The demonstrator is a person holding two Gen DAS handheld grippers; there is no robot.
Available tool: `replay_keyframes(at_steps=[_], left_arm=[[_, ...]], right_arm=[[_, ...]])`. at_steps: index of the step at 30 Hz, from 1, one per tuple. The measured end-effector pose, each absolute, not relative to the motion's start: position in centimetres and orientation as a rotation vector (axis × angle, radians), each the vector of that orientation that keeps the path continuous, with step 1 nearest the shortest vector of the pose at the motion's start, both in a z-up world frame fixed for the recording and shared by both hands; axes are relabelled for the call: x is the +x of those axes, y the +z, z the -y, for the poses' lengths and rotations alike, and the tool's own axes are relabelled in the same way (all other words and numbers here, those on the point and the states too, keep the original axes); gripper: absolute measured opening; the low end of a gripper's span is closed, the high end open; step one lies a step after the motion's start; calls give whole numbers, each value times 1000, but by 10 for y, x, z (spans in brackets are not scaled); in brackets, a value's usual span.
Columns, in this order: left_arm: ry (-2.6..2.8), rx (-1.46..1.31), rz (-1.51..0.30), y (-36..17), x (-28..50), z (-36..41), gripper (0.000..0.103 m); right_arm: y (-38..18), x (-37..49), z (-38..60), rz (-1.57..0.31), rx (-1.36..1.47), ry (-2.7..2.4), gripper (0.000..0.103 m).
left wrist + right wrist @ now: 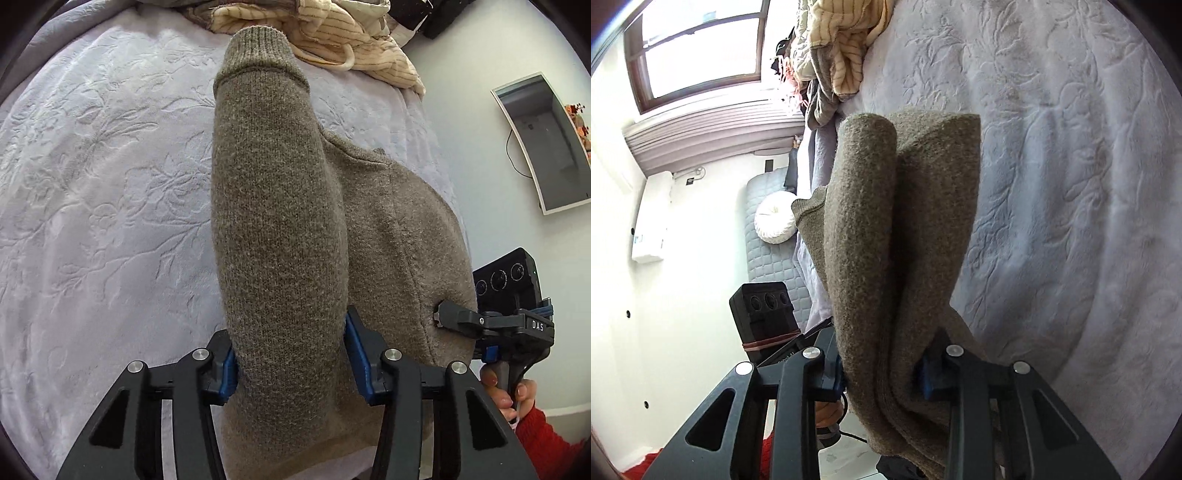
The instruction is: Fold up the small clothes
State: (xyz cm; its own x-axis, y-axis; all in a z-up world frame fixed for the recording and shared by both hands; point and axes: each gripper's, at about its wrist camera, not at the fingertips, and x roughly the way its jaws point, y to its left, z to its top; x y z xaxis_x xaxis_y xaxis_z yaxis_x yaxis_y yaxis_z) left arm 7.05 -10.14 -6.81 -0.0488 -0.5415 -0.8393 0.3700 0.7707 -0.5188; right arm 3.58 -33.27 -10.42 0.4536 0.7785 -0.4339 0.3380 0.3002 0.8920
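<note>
Both grippers' jaws, left (pixel 291 363) and right (pixel 882 373), clamp the brown sweater (pixel 280 206) above the bedspread (pixel 92 184).

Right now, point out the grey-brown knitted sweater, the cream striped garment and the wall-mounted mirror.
grey-brown knitted sweater (pixel 280 221): left wrist view, middle of the hanging sleeve.
cream striped garment (pixel 343 33): left wrist view, its crumpled middle.
wall-mounted mirror (pixel 543 147): left wrist view, centre of the glass.

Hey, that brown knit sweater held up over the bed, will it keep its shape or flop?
Likely floppy: the brown knit sweater drapes in soft rolls from both tongs. Its fuzzy thick knit probably resists slipping from the blue pads. It looks fairly bulky, so perhaps slightly heavy.
</note>
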Motion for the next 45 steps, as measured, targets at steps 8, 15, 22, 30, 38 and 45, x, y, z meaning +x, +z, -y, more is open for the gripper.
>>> replay_keyframes(at_steps=[8,15,22,30,38,45], left_arm=[[-723,-129,-1450,-43,46,50,50],[-637,-166,-1498,-55,24,6,50],[-572,-199,-1557,-91,13,-27,50],[-445,-93,-1549,-113,6,-38,51],[-334,-96,-1519,-104,-1,-65,57],[-408,-31,-1460,-77,-14,-58,57]], right_arm=[[-89,5,275,-1168,1304,427,32],[-99,-3,226,-1243,1303,430,32],[-122,10,200,-1345,1212,381,32],[-144,1,230,-1385,1193,172,34],[-115,-23,255,-1460,852,-20,27],[-66,-27,238,-1405,661,27,16]])
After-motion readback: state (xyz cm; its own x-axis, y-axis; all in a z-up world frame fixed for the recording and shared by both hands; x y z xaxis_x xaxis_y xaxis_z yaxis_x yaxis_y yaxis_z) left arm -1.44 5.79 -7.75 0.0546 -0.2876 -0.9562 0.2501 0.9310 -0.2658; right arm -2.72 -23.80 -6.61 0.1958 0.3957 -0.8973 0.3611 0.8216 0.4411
